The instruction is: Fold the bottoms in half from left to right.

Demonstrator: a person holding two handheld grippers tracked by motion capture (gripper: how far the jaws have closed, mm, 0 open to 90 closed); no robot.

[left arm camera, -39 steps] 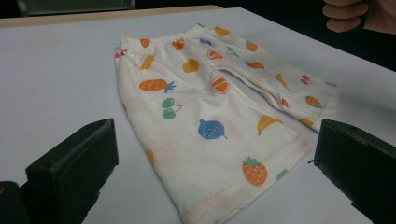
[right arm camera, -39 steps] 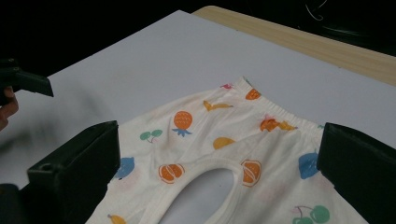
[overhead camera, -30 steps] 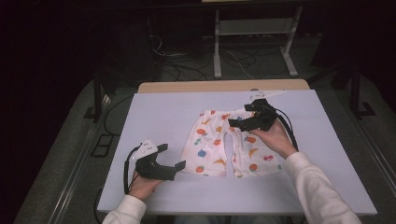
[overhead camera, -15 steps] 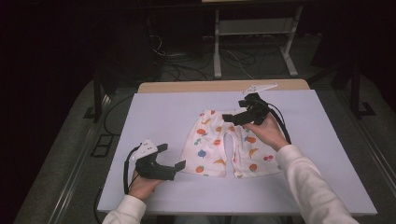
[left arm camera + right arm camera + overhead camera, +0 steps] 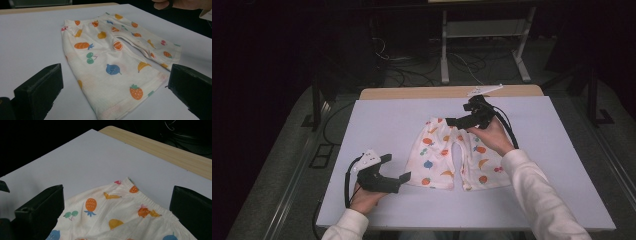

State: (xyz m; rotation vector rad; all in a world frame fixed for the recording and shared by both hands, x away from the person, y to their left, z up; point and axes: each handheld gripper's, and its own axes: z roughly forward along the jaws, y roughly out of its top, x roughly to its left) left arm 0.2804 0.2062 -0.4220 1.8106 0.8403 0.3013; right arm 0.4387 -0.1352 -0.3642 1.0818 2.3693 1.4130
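A pair of small white shorts (image 5: 453, 156), printed with coloured fruit, lies flat near the middle of the pale table (image 5: 382, 120). Its elastic waistband lies at the far end and its two leg openings point toward the person at the near edge. The left leg, as the high view shows it, runs down to a hem near the left gripper; the right leg lies beside it, the two parted by a narrow gap at the crotch.

The left gripper (image 5: 394, 169) sits at the near left of the table, held in the person's left hand (image 5: 364, 197). Its jaws stand wide apart and hold nothing. In the left gripper view the hem of the nearer leg lies between the two black jaws, though whether either jaw touches the cloth or the table is hard to tell from that angle.

The right gripper (image 5: 455, 121) is over the far end of the shorts, at the waistband, held in the right hand (image 5: 489, 136). Its jaws are also spread wide and empty. In the right gripper view the gathered waistband (image 5: 147, 203) and its far left corner lie between the jaws, with bare table and a strip of wooden edge (image 5: 160, 148) beyond.
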